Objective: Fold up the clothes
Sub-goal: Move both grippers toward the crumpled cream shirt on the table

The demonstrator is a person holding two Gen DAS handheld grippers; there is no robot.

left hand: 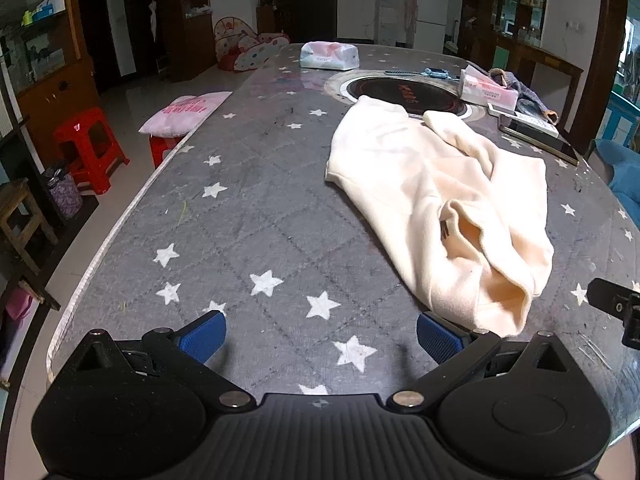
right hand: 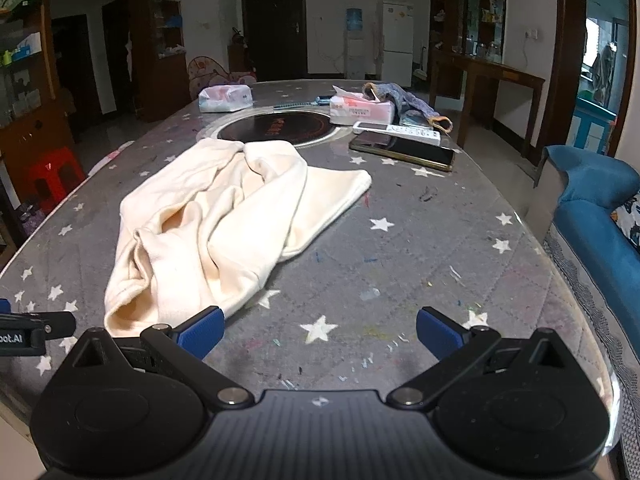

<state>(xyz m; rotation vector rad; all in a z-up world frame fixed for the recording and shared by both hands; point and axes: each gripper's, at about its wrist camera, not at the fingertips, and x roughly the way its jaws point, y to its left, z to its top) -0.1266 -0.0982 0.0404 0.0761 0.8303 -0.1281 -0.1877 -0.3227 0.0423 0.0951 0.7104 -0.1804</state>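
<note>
We couldn't make out which garment the cream cloth [left hand: 436, 200] was; it lay bunched, its near hem partly hidden behind the left tongs' [left hand: 320, 338] right pad. It lay right of centre on the starred surface [left hand: 240, 220], creased, one flap folded over. Behind it: induction hob [right hand: 276, 130], tissue packs [right hand: 226, 98], phone [right hand: 404, 151], remote [right hand: 396, 130]. Both left and right tongs [right hand: 320, 334] were spread wide, gripping nothing.

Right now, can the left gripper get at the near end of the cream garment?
Probably yes. The left gripper is open, and the cream garment has its near end lying just ahead of the right fingertip, with only bare star-patterned tabletop between.
</note>
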